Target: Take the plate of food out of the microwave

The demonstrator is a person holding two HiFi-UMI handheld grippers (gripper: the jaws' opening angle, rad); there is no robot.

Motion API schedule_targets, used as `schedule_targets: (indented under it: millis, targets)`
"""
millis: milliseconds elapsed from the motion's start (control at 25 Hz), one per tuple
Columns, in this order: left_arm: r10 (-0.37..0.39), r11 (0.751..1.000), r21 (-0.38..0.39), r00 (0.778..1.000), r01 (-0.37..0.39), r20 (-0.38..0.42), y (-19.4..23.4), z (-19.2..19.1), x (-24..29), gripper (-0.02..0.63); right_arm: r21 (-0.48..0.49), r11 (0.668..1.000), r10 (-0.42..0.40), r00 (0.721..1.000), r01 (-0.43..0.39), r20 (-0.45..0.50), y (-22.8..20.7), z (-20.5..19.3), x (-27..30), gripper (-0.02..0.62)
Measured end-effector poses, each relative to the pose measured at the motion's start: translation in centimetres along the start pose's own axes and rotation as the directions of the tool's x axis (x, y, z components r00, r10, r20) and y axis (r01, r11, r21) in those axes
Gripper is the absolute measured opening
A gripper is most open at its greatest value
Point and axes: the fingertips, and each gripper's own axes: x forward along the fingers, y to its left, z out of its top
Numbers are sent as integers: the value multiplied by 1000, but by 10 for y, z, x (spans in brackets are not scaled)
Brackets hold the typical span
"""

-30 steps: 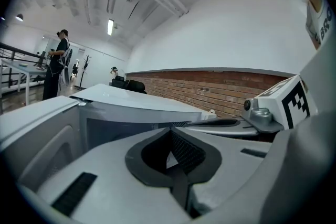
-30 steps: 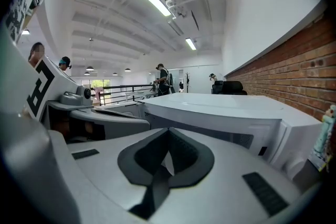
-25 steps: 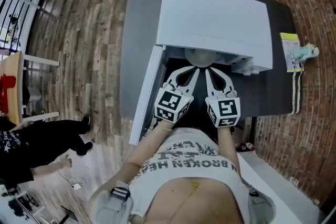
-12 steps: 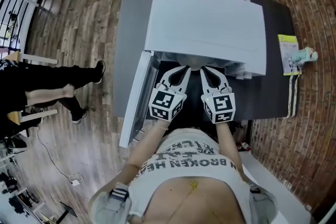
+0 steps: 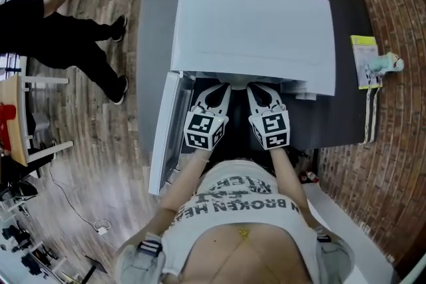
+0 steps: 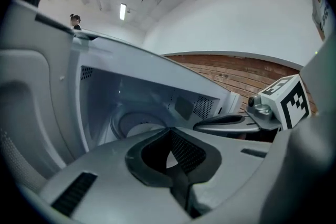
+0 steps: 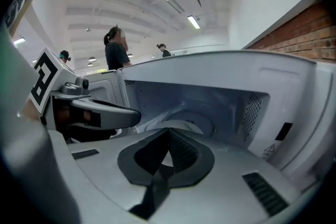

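Observation:
A white microwave stands on a grey table with its door swung open to the left. Both grippers reach side by side into the cavity mouth. The left gripper and the right gripper have their tips under the top's front edge. A pale round plate lies on the cavity floor just beyond the tips. No food on it shows from this low angle. The left gripper and right gripper each have their jaw tips together with nothing between them.
A yellow-green packet and a small pale bottle lie at the table's right edge, next to a brick wall. A person in black walks on the wooden floor at the left. The open door flanks the left gripper.
Both grippers moved forward into the cavity mouth. The round plate seen between their tips a second ago is now hidden under the microwave top. A person walked past at the left.

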Motion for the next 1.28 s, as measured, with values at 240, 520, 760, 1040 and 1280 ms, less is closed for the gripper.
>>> schedule_targets:
  millis: [240, 520, 760, 1040, 1280]
  targets:
    - [23, 994, -109, 999, -28, -46, 21, -23, 13, 6, 26, 1000, 3, 998, -1, -69, -8, -26, 17, 8]
    - [19, 937, -345, 997, -45, -78, 39, -51, 23, 6, 35, 999, -13, 992, 17, -123, -17, -46, 24, 8]
    - [32, 787, -616, 999, -37, -20, 51, -66, 30, 75, 46, 999, -20, 990, 27, -140, -24, -54, 21, 8]
    - [14, 614, -789, 999, 19, 35, 59, -73, 45, 103, 67, 997, -35, 987, 46, -156, -32, -63, 12, 8]
    - [5, 554, -832, 998, 43, 55, 62, -75, 55, 101, 93, 994, -43, 985, 59, -164, -37, -69, 9, 8]
